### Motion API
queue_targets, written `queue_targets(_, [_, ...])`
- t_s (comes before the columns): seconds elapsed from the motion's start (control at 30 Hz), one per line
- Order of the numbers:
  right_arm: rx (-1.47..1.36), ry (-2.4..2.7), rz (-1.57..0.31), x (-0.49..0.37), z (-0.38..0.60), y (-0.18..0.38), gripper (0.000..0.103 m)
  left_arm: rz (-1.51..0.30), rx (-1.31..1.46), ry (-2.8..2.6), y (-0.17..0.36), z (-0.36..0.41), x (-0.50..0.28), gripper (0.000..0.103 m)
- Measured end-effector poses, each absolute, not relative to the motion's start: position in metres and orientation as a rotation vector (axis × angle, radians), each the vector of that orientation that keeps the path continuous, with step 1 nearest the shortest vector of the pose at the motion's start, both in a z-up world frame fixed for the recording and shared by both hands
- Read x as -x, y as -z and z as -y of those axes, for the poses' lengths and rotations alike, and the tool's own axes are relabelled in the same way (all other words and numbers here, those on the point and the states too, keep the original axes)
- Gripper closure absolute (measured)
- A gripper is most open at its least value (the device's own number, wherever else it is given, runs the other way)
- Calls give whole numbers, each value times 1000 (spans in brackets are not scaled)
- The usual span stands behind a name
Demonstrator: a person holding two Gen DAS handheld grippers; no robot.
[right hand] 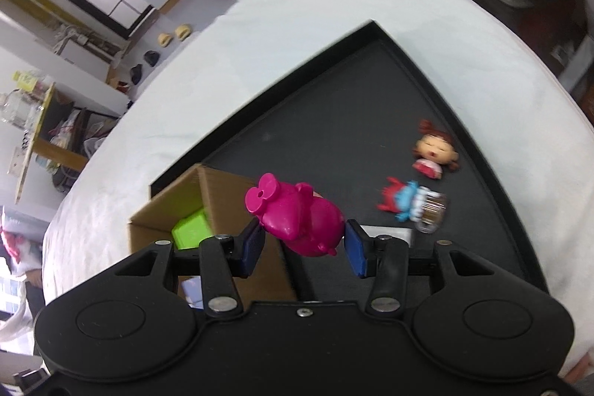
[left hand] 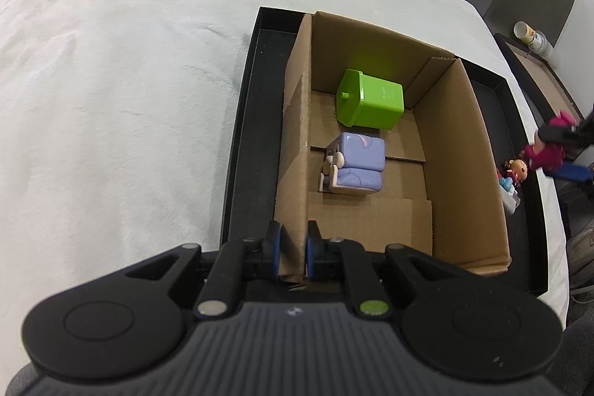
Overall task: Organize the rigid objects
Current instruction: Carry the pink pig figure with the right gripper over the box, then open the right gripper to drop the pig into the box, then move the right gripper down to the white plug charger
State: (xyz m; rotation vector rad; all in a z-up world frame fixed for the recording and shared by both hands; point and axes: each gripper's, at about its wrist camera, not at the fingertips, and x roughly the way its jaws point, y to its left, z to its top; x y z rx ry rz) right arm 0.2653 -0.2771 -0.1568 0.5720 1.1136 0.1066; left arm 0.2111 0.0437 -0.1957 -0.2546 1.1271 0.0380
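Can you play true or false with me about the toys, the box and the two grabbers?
1. The right gripper holds a pink toy. True.
2. The green bin stands upright in the cardboard box. False: it lies on its side.
3. The left gripper pinches the box's wall. True.
4. The doll is inside the box. False: it lies on the black tray.
5. The purple toy is in the box. True.
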Motion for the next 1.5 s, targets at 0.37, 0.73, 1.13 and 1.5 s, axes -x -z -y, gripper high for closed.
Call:
queue_targets(0.37, [-503,-173,-1088,-282,228,133,57,-1125,267,-31,196,-46,-212,90])
queue_targets(0.73, [-321,-248,-1097,-284,179,127,57,-1126,283,-24,196,-49,-212,90])
queue_targets(1.13, [-225,-260,-1077,-299,152,126,51,-1124,295,-19,197,-52,-211,90])
queue_targets(1.5, [-252,-272,-1106,-288,162,126,49,-1121,292,-20,196,-50,-211,89])
